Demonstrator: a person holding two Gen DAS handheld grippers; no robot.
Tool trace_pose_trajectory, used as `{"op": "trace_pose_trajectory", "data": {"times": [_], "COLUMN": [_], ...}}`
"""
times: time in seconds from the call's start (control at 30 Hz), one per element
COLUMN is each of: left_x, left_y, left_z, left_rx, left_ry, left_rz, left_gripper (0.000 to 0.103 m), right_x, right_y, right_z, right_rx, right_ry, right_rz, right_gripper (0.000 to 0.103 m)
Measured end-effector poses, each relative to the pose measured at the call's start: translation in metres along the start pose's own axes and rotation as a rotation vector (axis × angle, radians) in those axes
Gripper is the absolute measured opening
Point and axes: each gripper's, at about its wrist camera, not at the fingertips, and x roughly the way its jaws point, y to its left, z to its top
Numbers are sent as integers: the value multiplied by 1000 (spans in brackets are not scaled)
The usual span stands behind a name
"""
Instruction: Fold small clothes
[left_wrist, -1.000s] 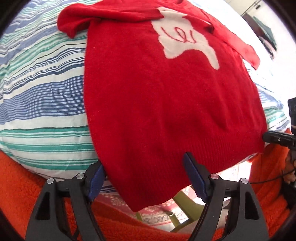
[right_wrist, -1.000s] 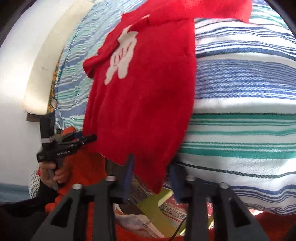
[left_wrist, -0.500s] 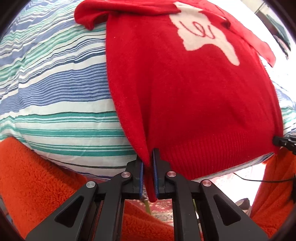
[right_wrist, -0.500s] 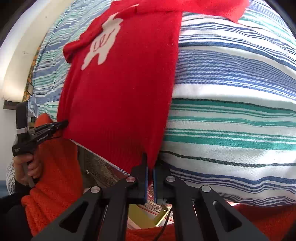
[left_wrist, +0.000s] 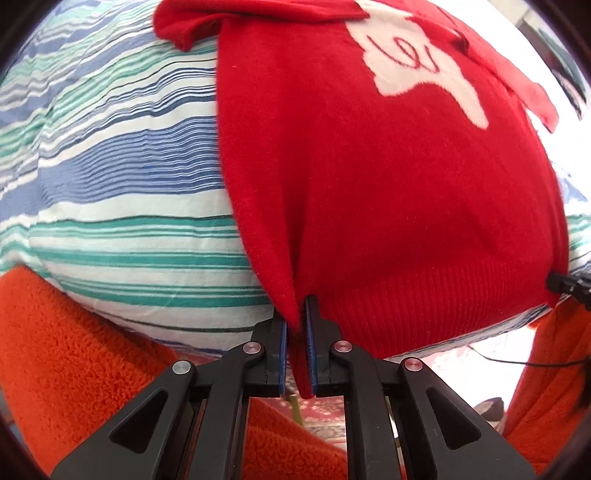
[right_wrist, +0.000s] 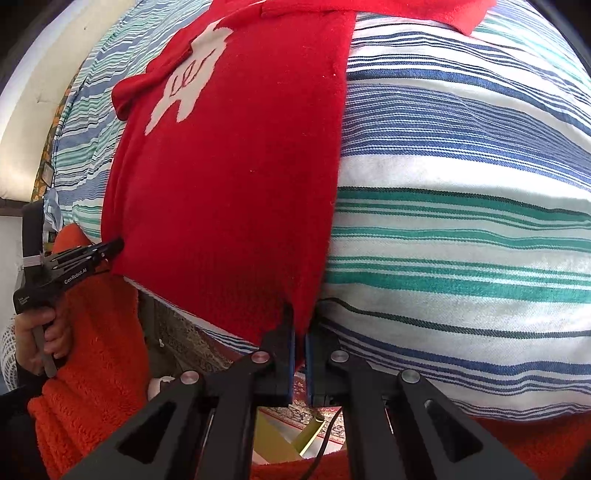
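Note:
A small red sweater (left_wrist: 388, 192) with a white animal patch lies flat on a striped sheet (left_wrist: 122, 177), its ribbed hem hanging over the near edge. My left gripper (left_wrist: 297, 332) is shut on the hem's left corner. My right gripper (right_wrist: 300, 332) is shut on the hem's right corner of the sweater (right_wrist: 229, 177). The left gripper also shows in the right wrist view (right_wrist: 110, 247) at the hem's far corner, and the right gripper's tip shows in the left wrist view (left_wrist: 565, 284).
The striped sheet (right_wrist: 461, 229) covers a rounded bed surface. The person's orange fleece sleeves (left_wrist: 74, 362) sit below both grippers. A patterned rug (right_wrist: 310, 410) lies on the floor beneath. A pale padded headboard (right_wrist: 33, 122) stands at the far left.
Both grippers were open around the hem a second ago. They have closed on the hem's two corners and moved in closer to the bed.

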Motion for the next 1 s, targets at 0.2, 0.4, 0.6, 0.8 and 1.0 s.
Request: {"op": "trace_pose_trajectory", "data": {"times": [0.2,0.4,0.6,0.8,1.0], "left_x": [9,6,-17,-53,-94], "left_y": [15,8,21,28,26], "left_z": [1,-1,-11,-19,7], "left_rx": [-59,-35,-72,-69,-47], "left_ry": [32,37,3,-114,-232], "left_rz": [-47,132,163,239,159], "left_gripper": [20,89,92,92,92], "right_x": [1,0,-12,-47,-100], "right_y": [6,14,6,-7,-21], "right_z": [1,0,-6,-23,-31], "right_rx": [-13,-57,-22,-24,-18], "right_ry": [-1,7,23,-19,-110], "right_rz": [-26,-82,-85,-204,-280], "right_gripper": [3,3,33,51,52]}}
